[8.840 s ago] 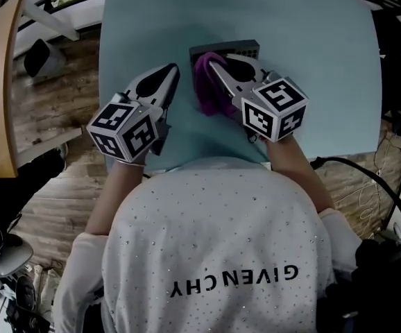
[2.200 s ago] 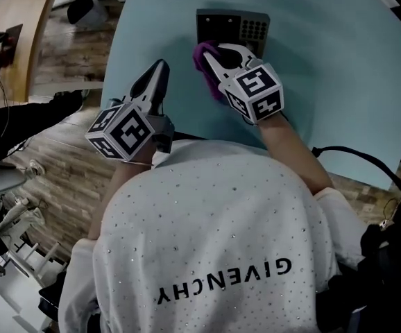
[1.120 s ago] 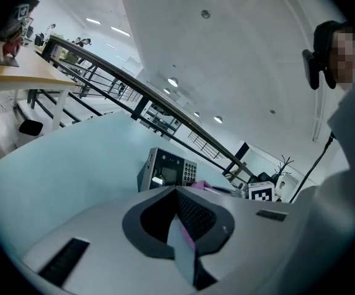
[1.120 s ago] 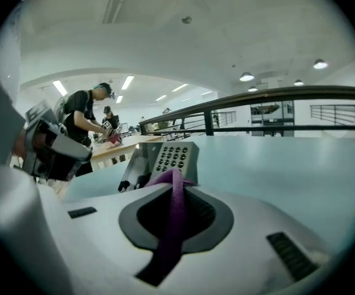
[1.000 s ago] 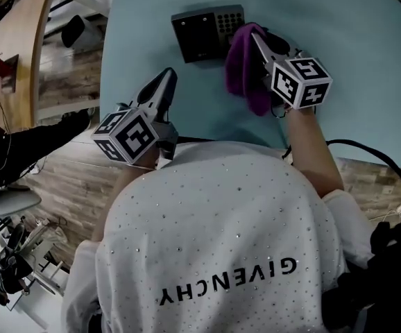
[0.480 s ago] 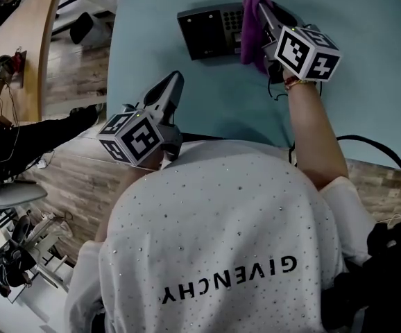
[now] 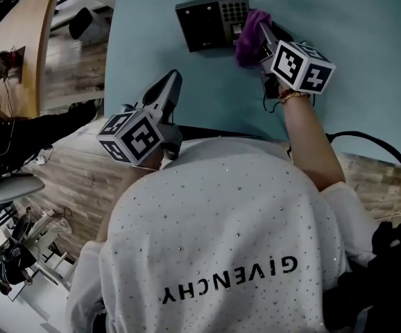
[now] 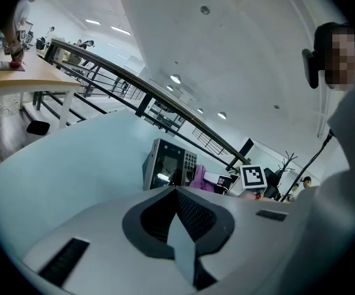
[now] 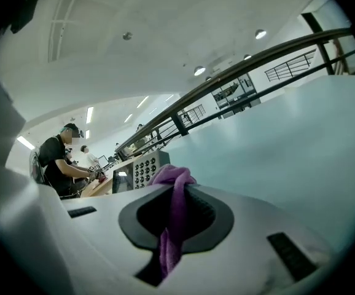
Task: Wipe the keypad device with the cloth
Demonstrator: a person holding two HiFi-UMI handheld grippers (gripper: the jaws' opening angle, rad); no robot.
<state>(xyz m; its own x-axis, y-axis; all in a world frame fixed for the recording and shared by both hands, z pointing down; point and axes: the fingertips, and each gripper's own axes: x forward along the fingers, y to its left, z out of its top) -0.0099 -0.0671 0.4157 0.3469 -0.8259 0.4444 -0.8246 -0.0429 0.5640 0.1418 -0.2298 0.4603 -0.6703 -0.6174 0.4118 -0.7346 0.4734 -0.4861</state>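
Note:
The dark keypad device (image 7: 209, 23) lies at the far side of the light blue table (image 7: 353, 68), screen to the left, keys to the right. A purple cloth (image 7: 250, 36) is bunched against its right end, over the edge by the keys. My right gripper (image 7: 261, 35) is shut on the cloth, which hangs between the jaws (image 9: 174, 209); the keypad device (image 9: 138, 171) shows just beyond. My left gripper (image 7: 172, 80) is shut on nothing and hovers over the table's near left part, apart from the keypad device (image 8: 169, 164) and the cloth (image 8: 199, 179).
A wooden desk (image 7: 16, 44) stands to the left across a strip of plank floor. A black cable (image 7: 370, 144) runs off the table's near right edge. A person (image 9: 58, 161) works at a far desk. Bare table surface spreads to the device's right.
My right gripper has carried the cloth from the device's front, round to its right end by the keys. The left gripper has stayed shut near the table's near edge.

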